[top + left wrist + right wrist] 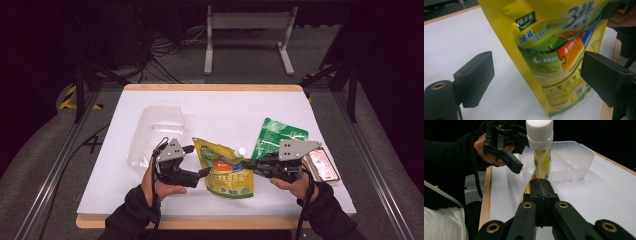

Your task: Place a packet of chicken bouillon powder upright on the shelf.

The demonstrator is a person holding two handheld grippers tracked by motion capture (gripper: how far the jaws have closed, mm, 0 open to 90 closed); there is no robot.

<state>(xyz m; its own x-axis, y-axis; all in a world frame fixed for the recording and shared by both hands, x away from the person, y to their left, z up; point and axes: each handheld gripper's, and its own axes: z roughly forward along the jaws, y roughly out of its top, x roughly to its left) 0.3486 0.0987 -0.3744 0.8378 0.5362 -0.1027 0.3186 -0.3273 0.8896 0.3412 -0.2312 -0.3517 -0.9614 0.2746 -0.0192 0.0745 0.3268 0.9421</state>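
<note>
Glossy yellow film, flat and crinkled, makes up the spouted pouch with its ribbed white cap. Your right gripper is clamped on its edge just below the spout; your left gripper stands wide apart, the pouch between its pads, untouched. Print is too blurred to read.

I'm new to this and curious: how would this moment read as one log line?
right gripper: shut on pouch edge | left gripper: open, jaws either side of pouch, not touching | tray: behind, on table
</note>
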